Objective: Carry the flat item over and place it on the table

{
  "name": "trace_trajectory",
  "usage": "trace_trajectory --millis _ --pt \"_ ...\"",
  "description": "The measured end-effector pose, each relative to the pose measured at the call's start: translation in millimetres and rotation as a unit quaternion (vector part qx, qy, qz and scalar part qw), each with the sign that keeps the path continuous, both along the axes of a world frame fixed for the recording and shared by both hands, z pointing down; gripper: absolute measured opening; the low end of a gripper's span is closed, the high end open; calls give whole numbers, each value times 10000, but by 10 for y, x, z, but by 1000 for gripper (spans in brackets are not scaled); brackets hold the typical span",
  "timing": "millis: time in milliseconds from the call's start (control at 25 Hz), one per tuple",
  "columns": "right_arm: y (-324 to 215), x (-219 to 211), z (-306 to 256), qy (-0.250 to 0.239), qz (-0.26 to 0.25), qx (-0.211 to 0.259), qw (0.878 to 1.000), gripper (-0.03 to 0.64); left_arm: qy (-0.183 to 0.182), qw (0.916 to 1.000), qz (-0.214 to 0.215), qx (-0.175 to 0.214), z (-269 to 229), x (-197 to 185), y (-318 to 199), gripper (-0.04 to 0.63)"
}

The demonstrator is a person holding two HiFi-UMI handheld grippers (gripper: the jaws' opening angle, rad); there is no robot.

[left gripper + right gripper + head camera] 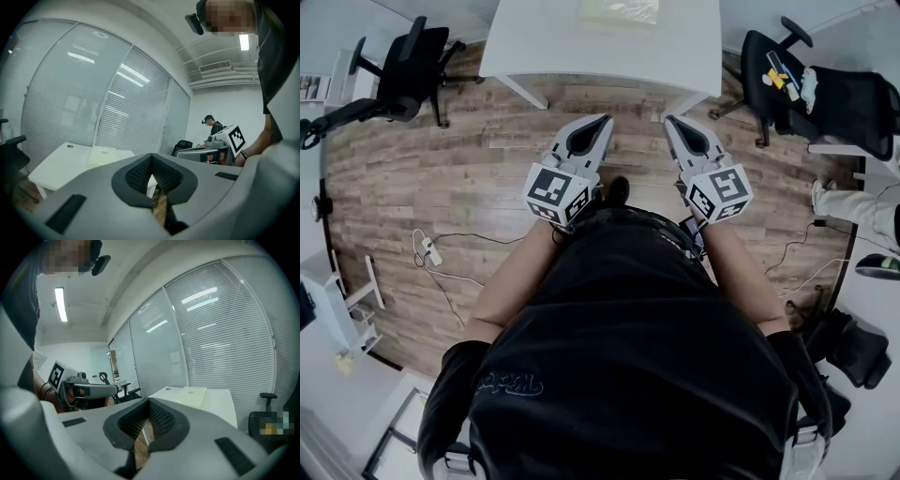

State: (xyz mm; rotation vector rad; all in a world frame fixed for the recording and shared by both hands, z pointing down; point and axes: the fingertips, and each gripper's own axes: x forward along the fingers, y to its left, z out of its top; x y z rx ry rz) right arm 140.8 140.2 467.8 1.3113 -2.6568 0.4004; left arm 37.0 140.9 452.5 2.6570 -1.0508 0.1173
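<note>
A pale yellow flat item (619,9) lies on the white table (581,47) ahead of me, also seen as the flat item (101,154) and the flat item (192,396) in the two gripper views. My left gripper (602,120) and right gripper (670,120) are held side by side in front of my body, short of the table's near edge, above the wood floor. Both point toward the table. The left gripper (151,156) has its jaws together with nothing between them. The right gripper (149,401) is likewise shut and holds nothing.
A black office chair (403,66) stands at the left, and another chair (825,94) with small objects on it at the right. Cables and a power strip (431,251) lie on the floor at the left. Another person (213,125) stands far off by the wall.
</note>
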Motion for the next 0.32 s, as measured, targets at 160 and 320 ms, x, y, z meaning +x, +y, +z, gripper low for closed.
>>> trace_trajectory --millis 160,320 --pt "-33 -6 10 -48 -17 -15 10000 21 -12 10000 -24 18 -19 9 -67 14" --pt "-51 23 11 -71 -27 -29 10000 21 -1 10000 -43 6 -36 45 -119 14"
